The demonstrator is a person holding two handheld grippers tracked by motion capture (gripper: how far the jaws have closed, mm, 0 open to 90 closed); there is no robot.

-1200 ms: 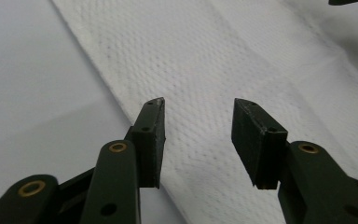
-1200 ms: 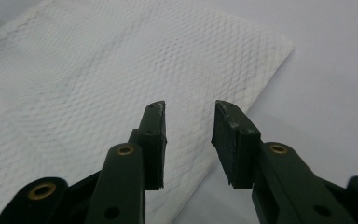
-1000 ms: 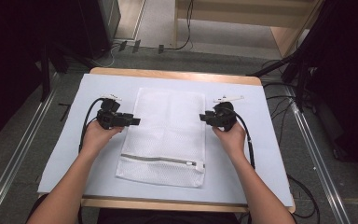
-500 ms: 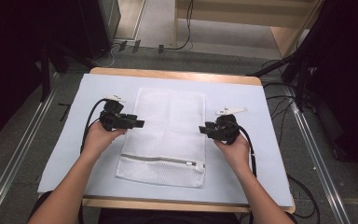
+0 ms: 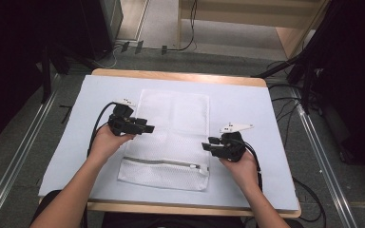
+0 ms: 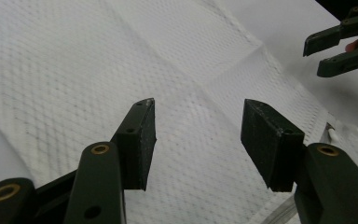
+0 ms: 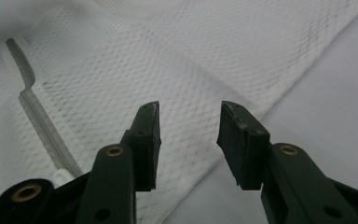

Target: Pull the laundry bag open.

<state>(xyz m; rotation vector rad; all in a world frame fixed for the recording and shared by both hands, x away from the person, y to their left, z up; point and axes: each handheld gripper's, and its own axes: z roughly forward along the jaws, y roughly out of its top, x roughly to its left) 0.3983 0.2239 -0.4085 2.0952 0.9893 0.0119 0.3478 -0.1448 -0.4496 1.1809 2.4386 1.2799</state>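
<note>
A white mesh bag (image 5: 171, 137) with a grey zipper (image 5: 164, 162) is lying on the pale blue sheet (image 5: 247, 104); wooden bench (image 5: 180, 76) edges are showing tan.

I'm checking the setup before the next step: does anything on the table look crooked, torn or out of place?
Nothing stands out. The white mesh laundry bag lies flat and square on the pale mat, its zipper closed near the front edge. Both hand-held grippers, left and right, stand open at its sides, holding nothing.
</note>
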